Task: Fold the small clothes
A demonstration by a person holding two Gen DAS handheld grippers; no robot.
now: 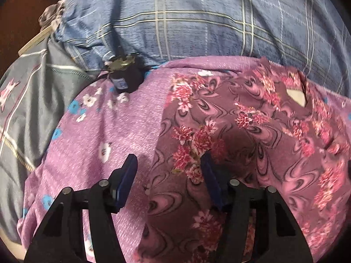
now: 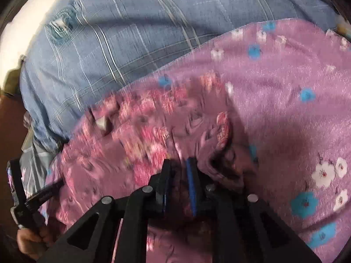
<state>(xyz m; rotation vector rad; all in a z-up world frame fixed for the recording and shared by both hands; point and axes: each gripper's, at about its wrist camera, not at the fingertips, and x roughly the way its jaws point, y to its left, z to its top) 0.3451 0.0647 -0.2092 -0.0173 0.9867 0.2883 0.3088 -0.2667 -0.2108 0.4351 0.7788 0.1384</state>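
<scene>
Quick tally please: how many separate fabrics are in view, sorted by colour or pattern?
Mauve garment with red flowers: 1
Lilac blanket with blue and white flowers: 1
Blue plaid bedding: 1
Grey striped cloth: 1
Total: 4

Blue plaid pillow [image 1: 197, 17]; lilac flowered blanket [image 1: 122, 120]; grey sheet [image 1: 28, 100]

Floral garment [image 2: 140, 140] motion-blurred; black object [image 1: 126, 76] unidentifiable.

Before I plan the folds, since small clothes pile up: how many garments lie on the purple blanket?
1: a floral garment spread across the purple blanket, its edge between the right gripper fingers. More may hide underneath.
</scene>
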